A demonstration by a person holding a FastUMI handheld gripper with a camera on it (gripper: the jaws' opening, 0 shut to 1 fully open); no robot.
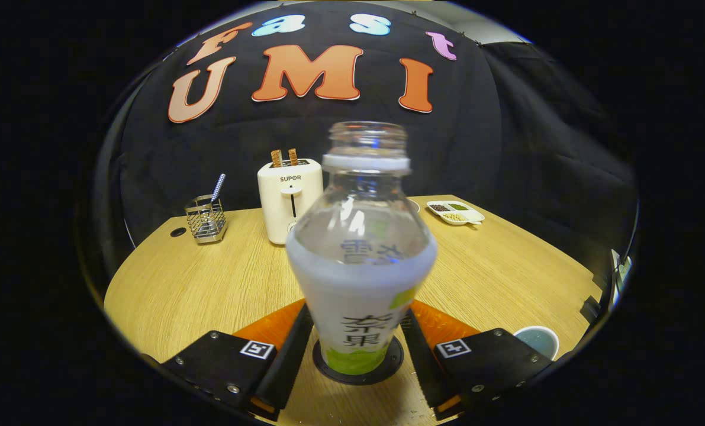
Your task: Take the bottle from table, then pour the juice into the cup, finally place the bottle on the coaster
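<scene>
Bottle [361,284] upright on coaster [395,361], gripper [357,349] jaws flanking it

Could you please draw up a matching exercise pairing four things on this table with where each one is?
Things:
1. bottle
2. toaster
3. cup
4. snack tray

Places:
A. far side of the table, right of the bottle
B. on the coaster, between the gripper fingers
C. near edge, right of the gripper
D. behind the bottle, beside the wire rack

Pairs: 1-B, 2-D, 3-C, 4-A
</scene>
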